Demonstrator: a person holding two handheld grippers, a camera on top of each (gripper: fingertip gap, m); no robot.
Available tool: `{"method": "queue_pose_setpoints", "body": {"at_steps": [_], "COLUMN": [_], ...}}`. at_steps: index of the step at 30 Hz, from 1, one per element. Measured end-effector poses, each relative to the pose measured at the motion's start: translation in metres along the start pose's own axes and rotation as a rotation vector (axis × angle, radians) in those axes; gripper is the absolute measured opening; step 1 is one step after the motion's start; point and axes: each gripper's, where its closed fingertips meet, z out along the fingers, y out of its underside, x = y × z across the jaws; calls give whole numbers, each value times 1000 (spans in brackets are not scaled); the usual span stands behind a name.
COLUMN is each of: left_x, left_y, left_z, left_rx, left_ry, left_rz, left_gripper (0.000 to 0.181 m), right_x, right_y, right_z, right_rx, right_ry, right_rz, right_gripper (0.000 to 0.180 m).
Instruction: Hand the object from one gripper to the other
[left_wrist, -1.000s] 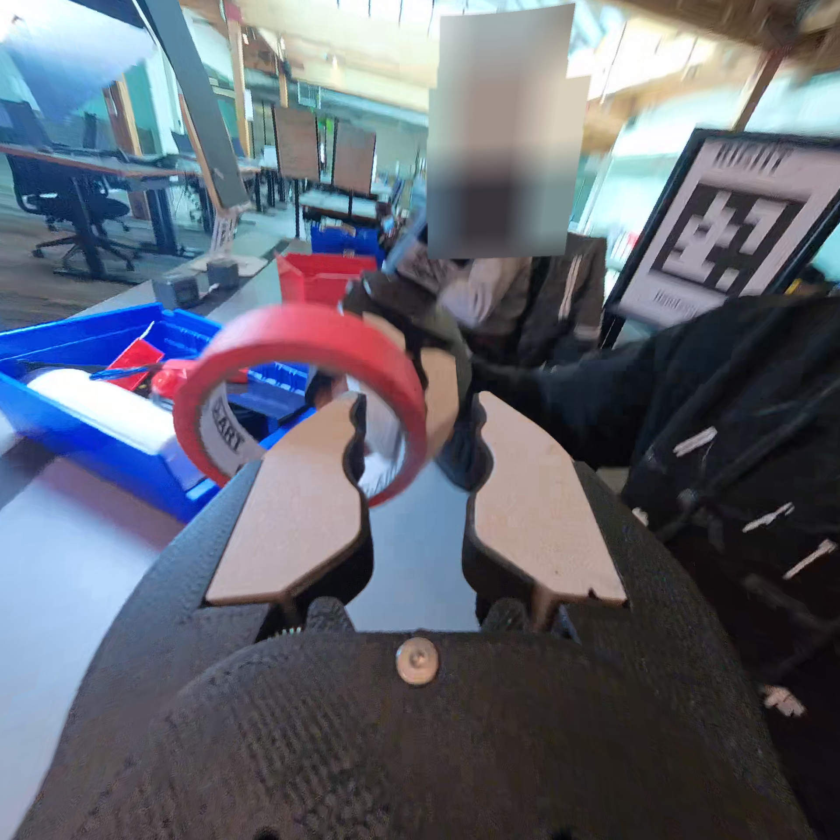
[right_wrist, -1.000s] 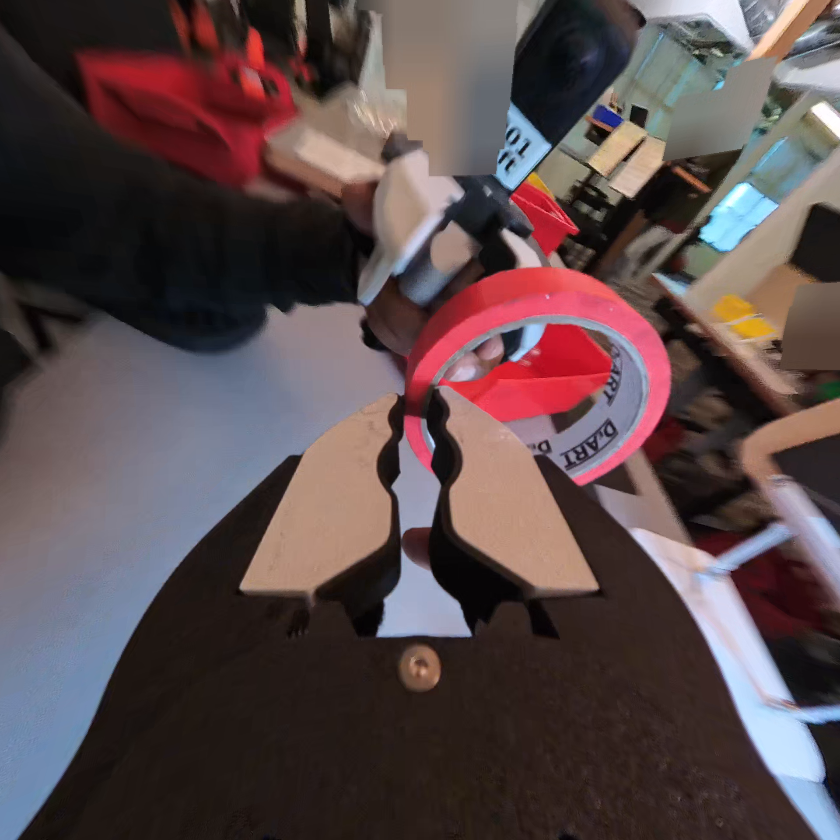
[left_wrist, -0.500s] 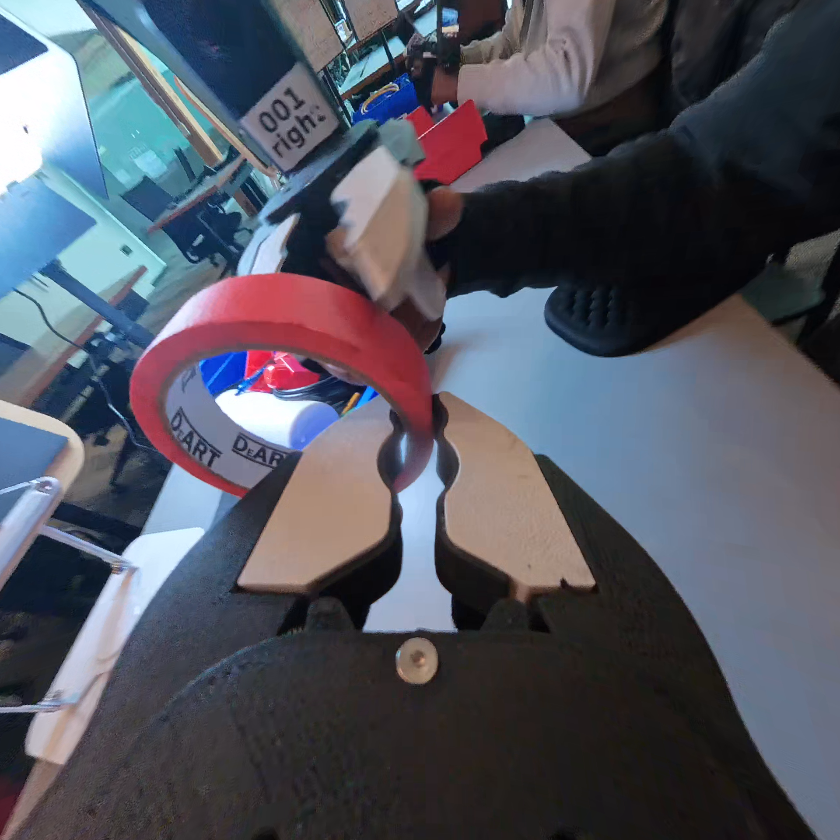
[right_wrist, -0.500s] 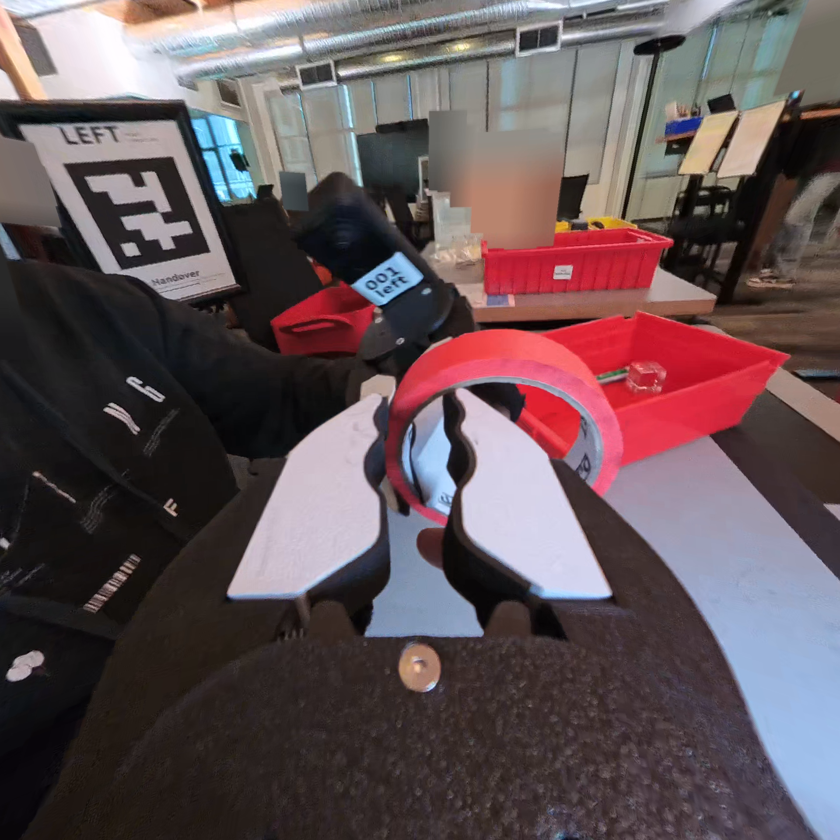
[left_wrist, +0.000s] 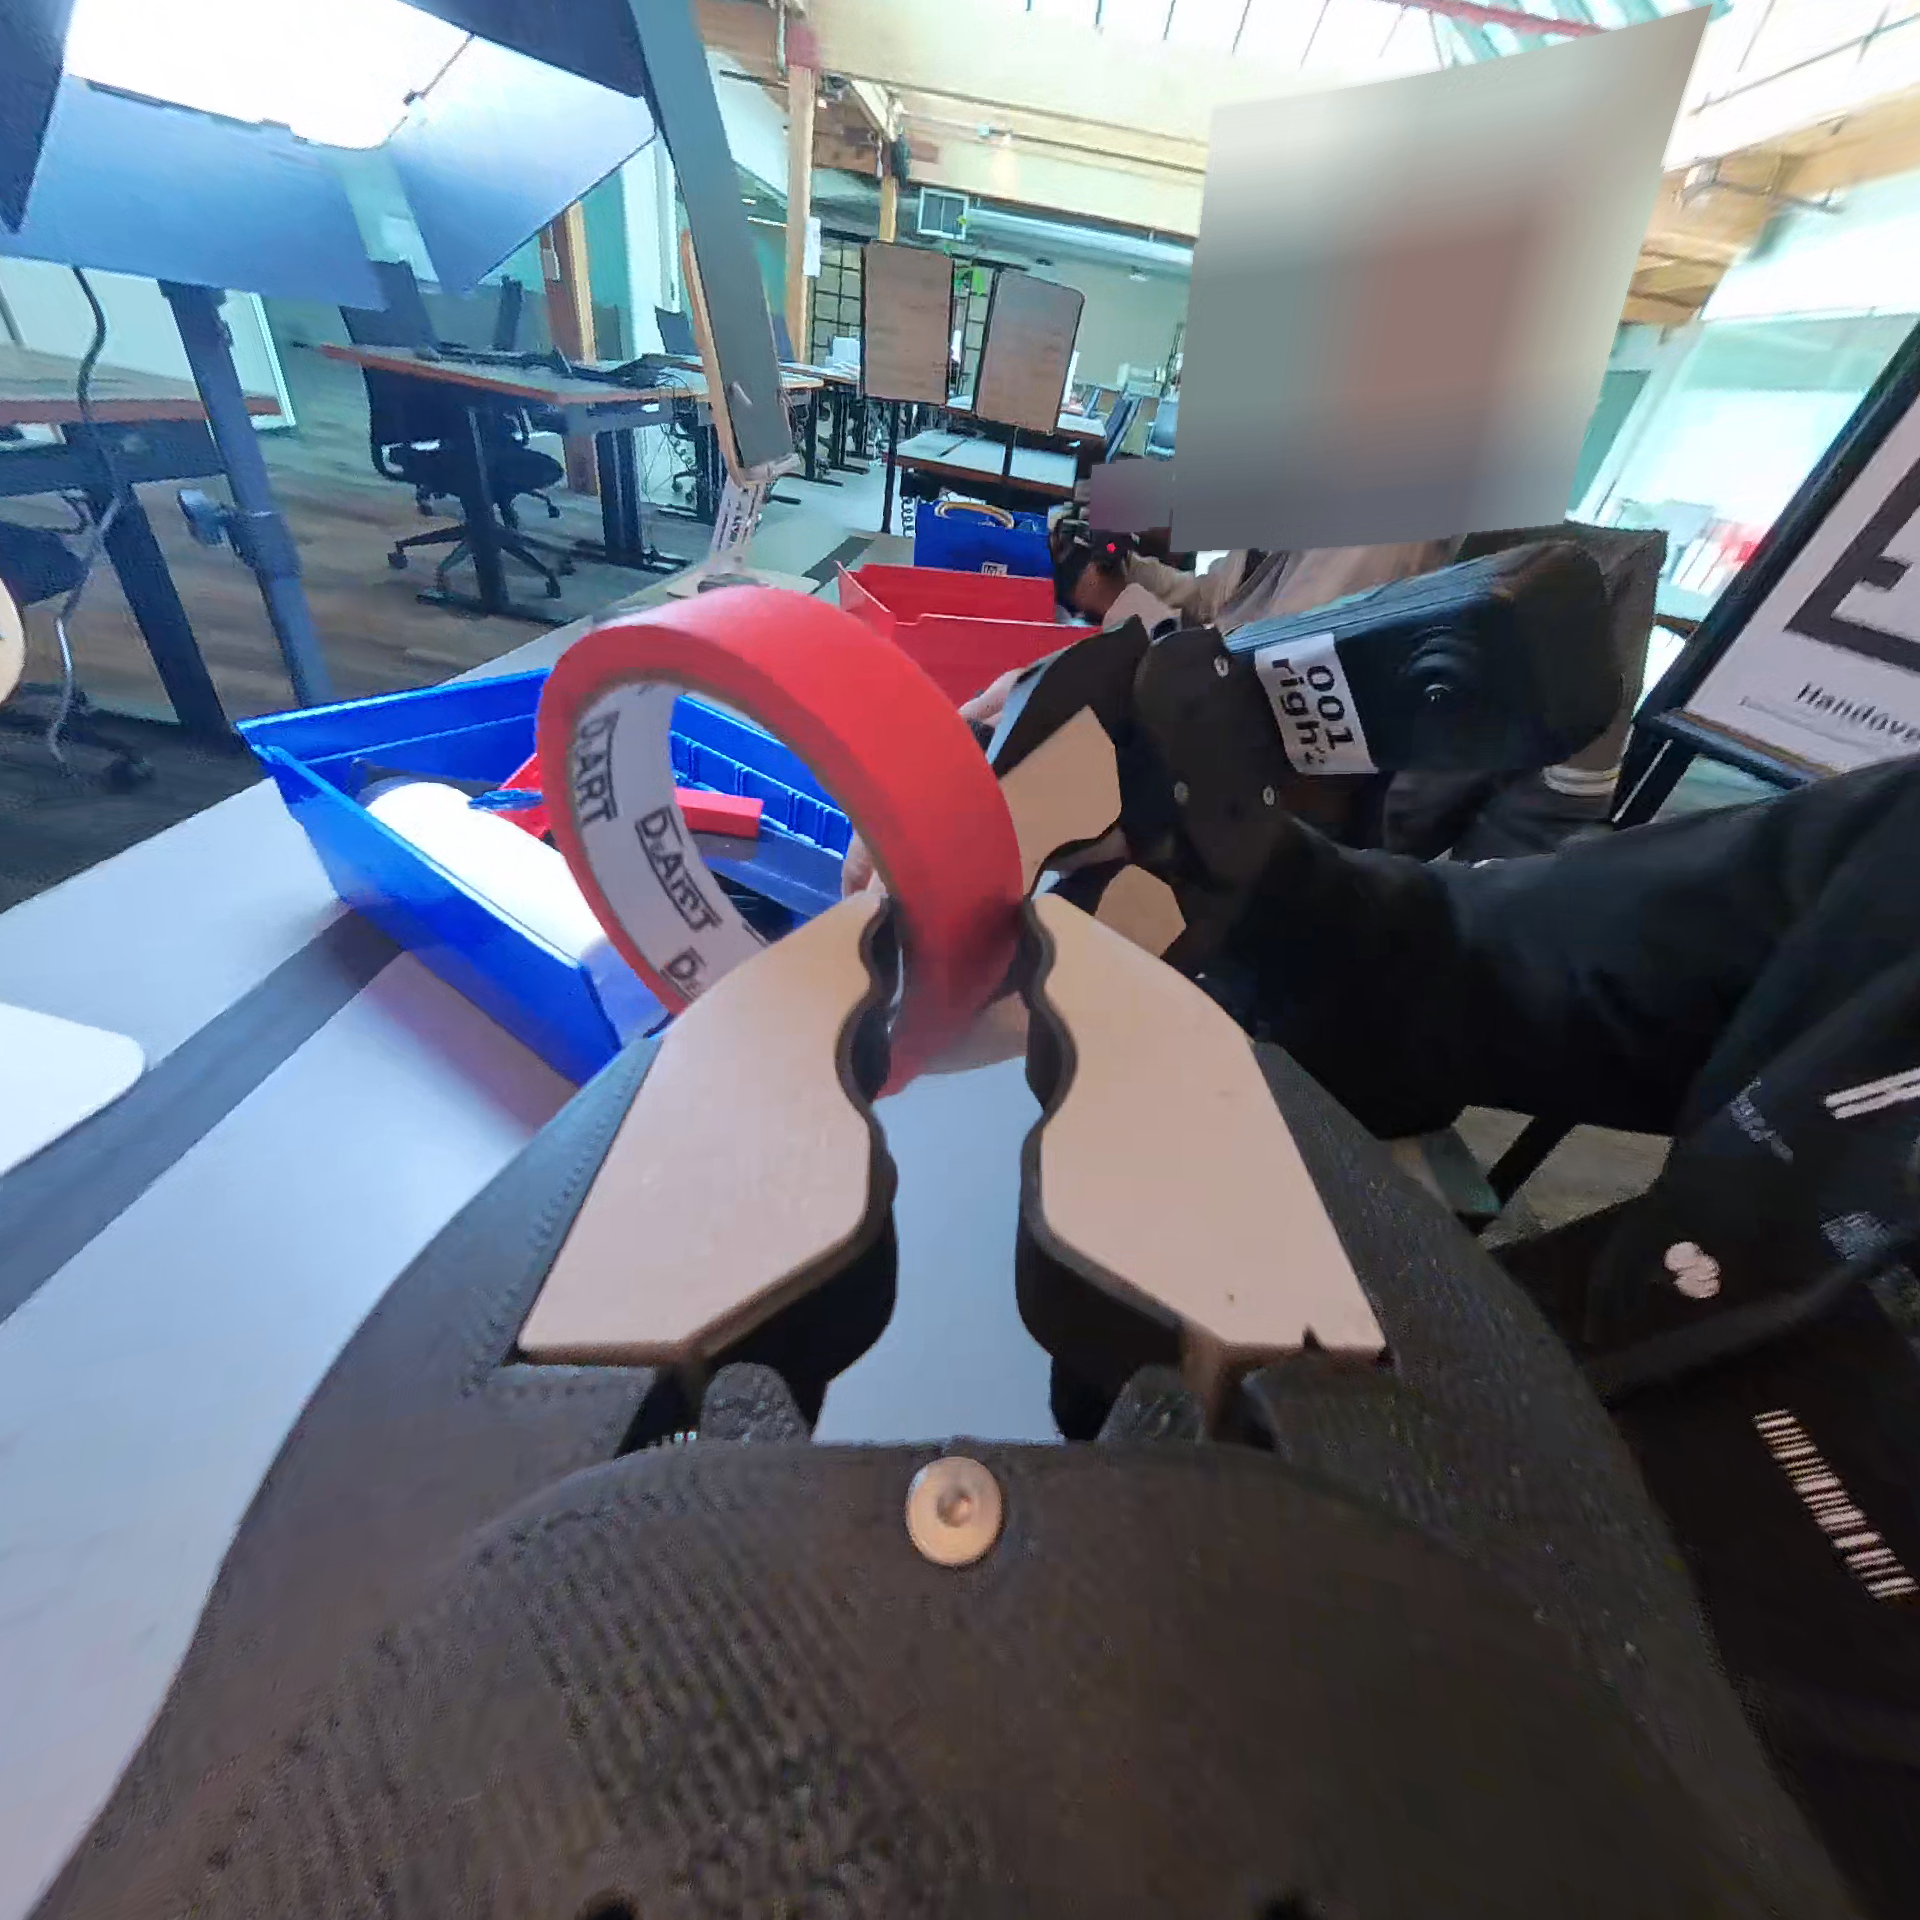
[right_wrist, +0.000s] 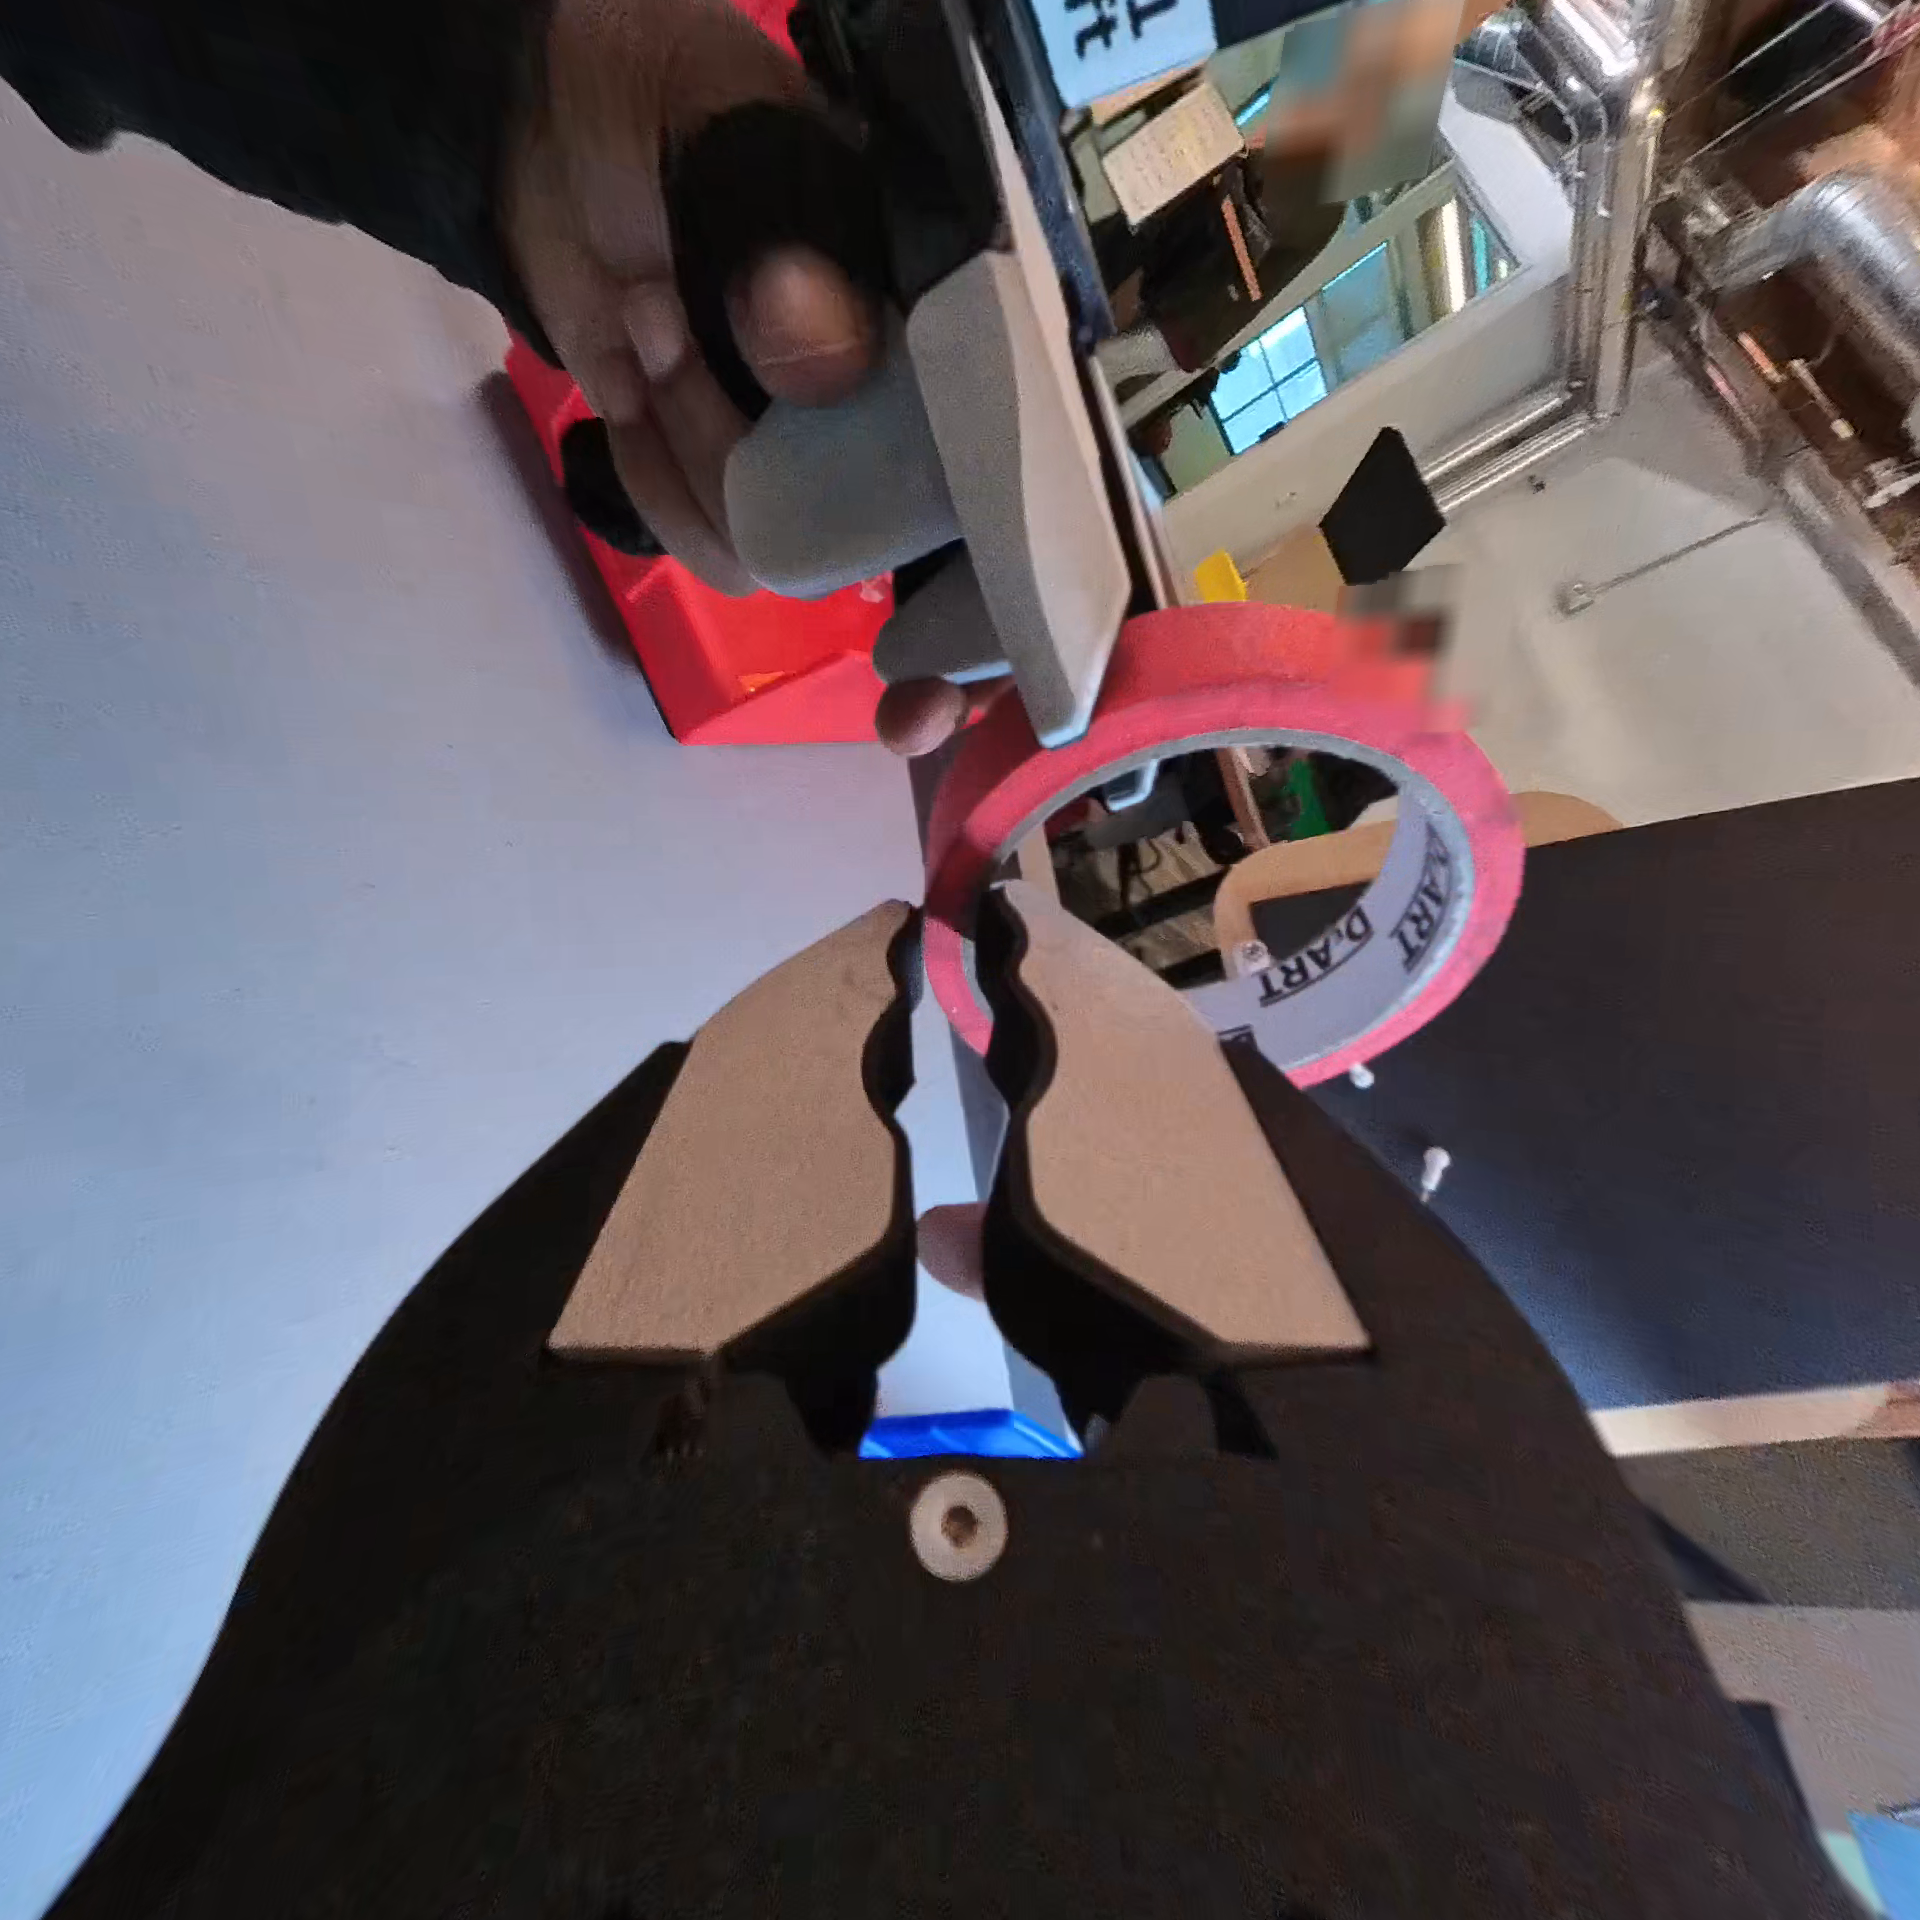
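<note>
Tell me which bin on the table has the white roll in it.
The near blue bin, just behind the red tape roll; its white roll lies inside. The red bin sits farther back.

The red ring-shaped roll of masking tape (left_wrist: 831, 769) loses its lower rim behind the left claw (left_wrist: 954, 925) and its tan flat fingers (left_wrist: 748, 1132). In the right wrist view, a mosaic patch smears the roll's far edge (right_wrist: 1226, 665). The blue plastic bin (left_wrist: 436, 862) is partly screened by the roll, its contents unclear. The framed black-and-white marker board (left_wrist: 1829, 665) is cut off at the right edge.
</note>
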Motion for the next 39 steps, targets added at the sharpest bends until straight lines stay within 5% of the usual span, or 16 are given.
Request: {"method": "queue_pose_setpoints", "body": {"at_steps": [2,6,13,20,23,30,35,39], "left_x": [3,23,77,100,65,-50,-62,-77], "left_y": [1,-7,-24,-23,-34,-27,-4,5], "left_z": [1,-4,-23,-36,-40,-46,-24,-25], "left_rx": [8,79,259,316,327,126,-36,-55], "left_ry": [10,115,505,774,563,-302,-479,-583], "left_rz": [76,174,102,-12,-23,124,227,277], "left_gripper": [20,10,11,11,17,29,42,17], "right_x": [-2,9,42,26,45,86,73,63], "right_y": [-2,-24,-10,-57,-44,-3,-11,-26], "right_z": [-1,-26,-48,-57,-53,-40,-20,-14], "right_rx": [23,307,716,1015,913,479,325,263], "right_ry": [-19,-205,-436,-768,-545,87,259,337], "right_rz": [41,470,1104,1281,1226,928,736,578], "right_gripper": [10,13,45,37,27,27,27,27]}}
